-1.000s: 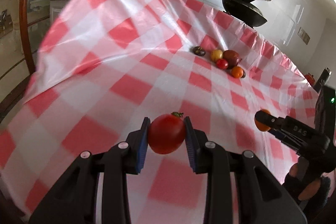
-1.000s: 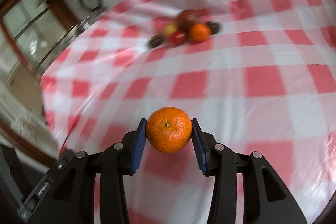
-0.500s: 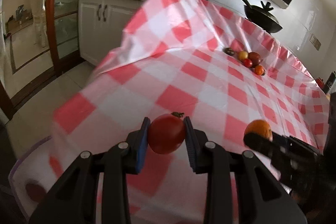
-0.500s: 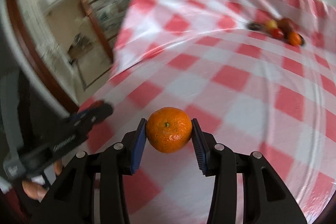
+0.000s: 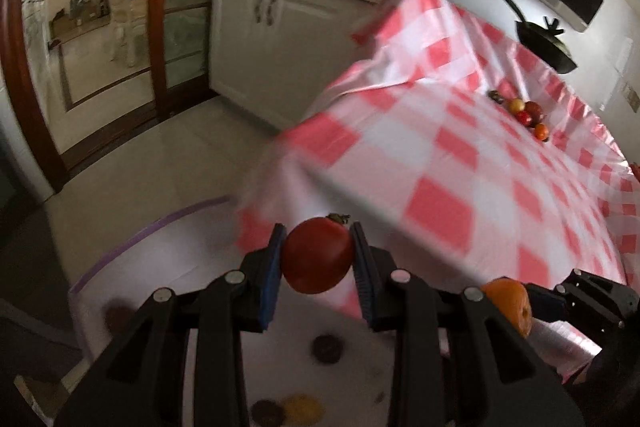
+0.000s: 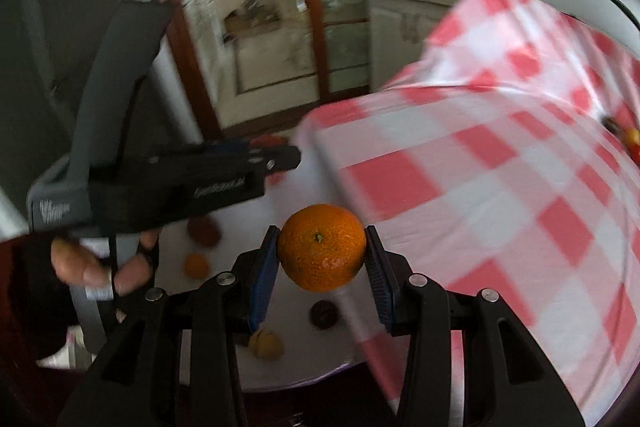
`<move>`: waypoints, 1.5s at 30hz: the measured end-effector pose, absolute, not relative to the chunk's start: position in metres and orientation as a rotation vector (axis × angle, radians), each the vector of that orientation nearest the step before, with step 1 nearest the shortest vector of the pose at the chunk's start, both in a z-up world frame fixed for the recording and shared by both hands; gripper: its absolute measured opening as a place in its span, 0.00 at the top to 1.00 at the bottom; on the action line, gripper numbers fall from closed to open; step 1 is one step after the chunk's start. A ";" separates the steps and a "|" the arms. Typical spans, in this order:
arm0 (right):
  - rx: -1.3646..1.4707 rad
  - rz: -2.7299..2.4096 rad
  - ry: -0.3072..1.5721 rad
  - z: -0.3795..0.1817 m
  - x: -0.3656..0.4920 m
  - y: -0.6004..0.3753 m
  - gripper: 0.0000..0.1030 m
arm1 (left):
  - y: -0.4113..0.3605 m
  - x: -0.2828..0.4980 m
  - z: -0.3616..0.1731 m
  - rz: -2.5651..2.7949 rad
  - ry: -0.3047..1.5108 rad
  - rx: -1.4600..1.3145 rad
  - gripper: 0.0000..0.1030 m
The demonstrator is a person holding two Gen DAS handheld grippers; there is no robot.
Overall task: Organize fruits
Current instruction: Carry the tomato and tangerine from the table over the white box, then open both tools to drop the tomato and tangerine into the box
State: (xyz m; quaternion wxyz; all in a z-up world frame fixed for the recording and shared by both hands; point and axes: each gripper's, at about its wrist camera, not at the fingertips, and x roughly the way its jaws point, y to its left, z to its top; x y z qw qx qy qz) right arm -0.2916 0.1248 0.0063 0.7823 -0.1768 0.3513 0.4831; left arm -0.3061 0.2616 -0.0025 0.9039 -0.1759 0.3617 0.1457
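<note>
My left gripper (image 5: 318,257) is shut on a red tomato (image 5: 318,255), held beyond the table's near-left edge above a low white surface (image 5: 160,267). My right gripper (image 6: 322,251) is shut on an orange mandarin (image 6: 322,247) over the same white surface (image 6: 240,227). In the left wrist view the mandarin (image 5: 510,303) and the right gripper show at lower right. The right wrist view has the left gripper (image 6: 276,155) at left, a hand (image 6: 100,267) on its handle. A small heap of fruit (image 5: 524,113) lies far back on the checked tablecloth (image 5: 460,163).
Several fruits lie on the white surface: a dark one (image 6: 324,313), a yellow one (image 6: 266,345), an orange one (image 6: 196,265), a reddish one (image 6: 204,231). A black pan (image 5: 544,45) hangs behind the table. White cabinets (image 5: 272,39) carry cookers, next to a glass door.
Both grippers have swung left, off the tabletop and past its edge, carrying the tomato and the mandarin. The white surface with loose fruit has come into view below them.
</note>
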 end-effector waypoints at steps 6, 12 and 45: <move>-0.562 1.161 0.787 -0.024 -0.329 0.153 0.59 | 0.287 -0.340 -0.052 0.413 0.869 -0.400 0.68; -0.700 1.177 0.894 -0.071 -0.339 0.172 0.59 | 0.304 -0.346 -0.101 0.497 0.999 -0.454 0.68; -0.758 1.258 0.904 -0.100 -0.346 0.186 0.21 | 0.332 -0.364 -0.130 0.638 0.991 -0.597 0.07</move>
